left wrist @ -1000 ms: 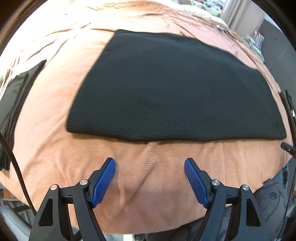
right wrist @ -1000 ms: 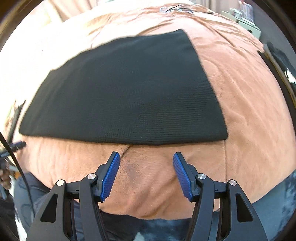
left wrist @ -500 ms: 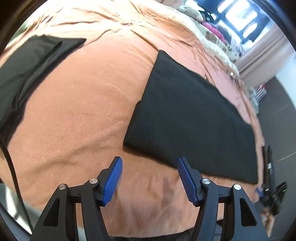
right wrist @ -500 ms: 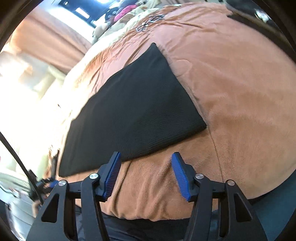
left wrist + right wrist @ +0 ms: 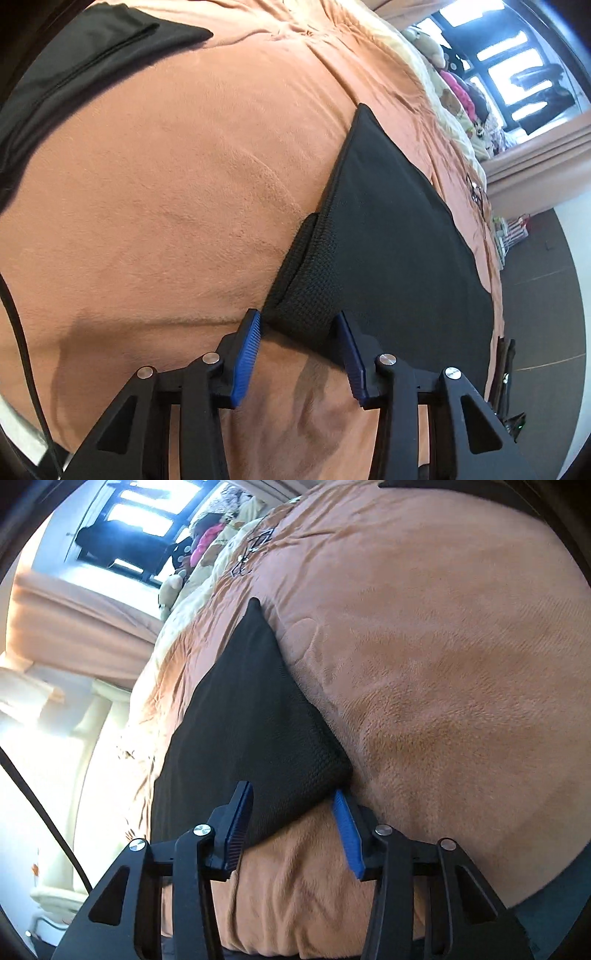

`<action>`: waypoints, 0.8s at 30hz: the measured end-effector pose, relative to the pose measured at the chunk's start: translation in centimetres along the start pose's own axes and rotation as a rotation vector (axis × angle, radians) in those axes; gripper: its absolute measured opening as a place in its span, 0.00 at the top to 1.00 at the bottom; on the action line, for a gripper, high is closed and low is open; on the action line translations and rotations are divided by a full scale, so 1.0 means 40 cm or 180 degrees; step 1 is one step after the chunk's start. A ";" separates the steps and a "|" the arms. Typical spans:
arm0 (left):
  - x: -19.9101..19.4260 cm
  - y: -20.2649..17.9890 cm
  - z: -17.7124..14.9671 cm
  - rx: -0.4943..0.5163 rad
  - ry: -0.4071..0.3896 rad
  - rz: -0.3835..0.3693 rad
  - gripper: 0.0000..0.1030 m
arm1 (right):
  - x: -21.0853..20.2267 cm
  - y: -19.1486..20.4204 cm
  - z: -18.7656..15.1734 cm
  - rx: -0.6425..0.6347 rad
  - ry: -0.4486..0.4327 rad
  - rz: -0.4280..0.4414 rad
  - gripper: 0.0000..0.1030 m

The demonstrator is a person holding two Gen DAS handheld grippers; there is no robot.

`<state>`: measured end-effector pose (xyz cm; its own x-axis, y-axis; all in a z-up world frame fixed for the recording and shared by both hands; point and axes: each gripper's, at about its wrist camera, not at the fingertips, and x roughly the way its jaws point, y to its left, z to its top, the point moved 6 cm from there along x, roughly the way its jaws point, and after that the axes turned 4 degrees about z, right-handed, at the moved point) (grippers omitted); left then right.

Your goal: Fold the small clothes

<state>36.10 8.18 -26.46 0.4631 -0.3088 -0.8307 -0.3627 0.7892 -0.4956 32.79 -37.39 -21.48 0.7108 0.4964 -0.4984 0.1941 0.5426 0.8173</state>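
Both hand-held grippers now straddle near corners of the flat black ribbed-knit garment (image 5: 388, 236) on the orange plush blanket (image 5: 166, 184), where a second ago their blue pads stood wide over bare blanket short of its hem. Left gripper (image 5: 297, 328) has rolled and come in on the corner at 12 o'clock from its fingers, jaws closing with the bunched knit between them, pads at its edges, though a firm clamp cannot be told. Right gripper (image 5: 291, 801) likewise has tilted and dropped onto the other corner of the garment (image 5: 251, 720), jaws closing around it on the blanket (image 5: 443, 664); another dark cloth (image 5: 74, 62) lies at 10 o'clock in the left view.
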 end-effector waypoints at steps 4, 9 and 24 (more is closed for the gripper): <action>0.007 0.008 0.006 -0.0070 -0.0038 0.0009 0.61 | 0.017 0.002 0.002 0.0040 -0.0047 0.0004 0.65; 0.016 -0.001 0.012 0.0038 -0.0156 0.0248 0.69 | 0.037 0.005 0.003 0.0076 -0.0084 0.0024 0.73; -0.075 0.003 0.008 0.0221 -0.0396 0.0435 0.92 | -0.046 0.125 0.019 -0.0413 -0.0201 -0.0239 0.99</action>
<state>34.95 9.36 -23.95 0.5114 -0.1317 -0.8492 -0.3745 0.8553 -0.3582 32.96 -36.10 -16.24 0.7395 0.4097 -0.5342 0.1624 0.6615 0.7321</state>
